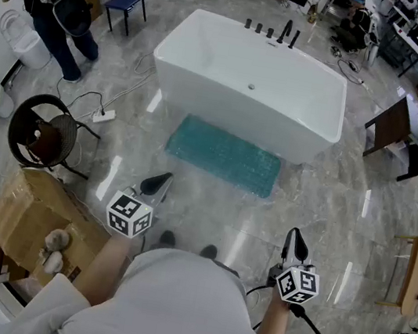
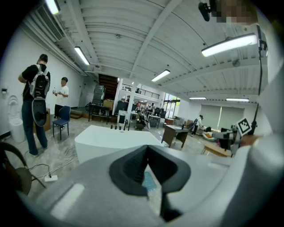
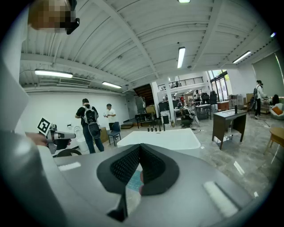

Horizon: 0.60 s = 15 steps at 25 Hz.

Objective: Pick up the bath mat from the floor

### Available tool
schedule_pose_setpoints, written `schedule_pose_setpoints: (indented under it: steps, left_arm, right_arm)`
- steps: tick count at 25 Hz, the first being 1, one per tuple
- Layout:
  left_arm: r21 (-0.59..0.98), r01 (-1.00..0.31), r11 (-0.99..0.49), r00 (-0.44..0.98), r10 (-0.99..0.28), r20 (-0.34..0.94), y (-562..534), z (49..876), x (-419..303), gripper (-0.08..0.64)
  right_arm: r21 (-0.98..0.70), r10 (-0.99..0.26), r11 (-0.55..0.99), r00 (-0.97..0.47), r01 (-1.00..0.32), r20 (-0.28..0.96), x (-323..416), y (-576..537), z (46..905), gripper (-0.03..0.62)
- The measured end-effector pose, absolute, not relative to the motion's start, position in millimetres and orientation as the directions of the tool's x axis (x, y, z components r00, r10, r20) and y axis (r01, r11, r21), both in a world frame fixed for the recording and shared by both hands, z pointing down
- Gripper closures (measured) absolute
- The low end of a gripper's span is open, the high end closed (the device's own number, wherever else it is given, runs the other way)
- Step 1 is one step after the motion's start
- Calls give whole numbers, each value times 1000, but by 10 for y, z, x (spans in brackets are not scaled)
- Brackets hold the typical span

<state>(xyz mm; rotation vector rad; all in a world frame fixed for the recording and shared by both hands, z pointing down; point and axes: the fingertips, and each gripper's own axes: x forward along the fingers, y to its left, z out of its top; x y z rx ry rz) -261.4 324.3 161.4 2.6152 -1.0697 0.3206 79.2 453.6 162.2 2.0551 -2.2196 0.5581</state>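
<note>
The grey marble floor (image 1: 322,205) lies open before the person, and the white bathtub (image 1: 251,82) stands across it. The teal bath mat (image 1: 225,155) lies flat on the floor just beside the tub's near wall, where a bather would step out. Both tools are held low and aimed forward at it (neither touches it; both are well short), probably ready for a reach down. The left gripper (image 1: 160,183) has its jaws pressed together on nothing, and so has the right gripper (image 1: 295,239).
</note>
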Motion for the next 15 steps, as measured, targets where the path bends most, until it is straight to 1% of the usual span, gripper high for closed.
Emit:
schedule_pose_setpoints:
  steps: [15]
  left_arm:
    - [182,-721,-669,686,-651,324,3351,1692,-2381,558]
  right_arm:
    - [-247,-952,59,-128,-967,277,1009,4609,1637,588]
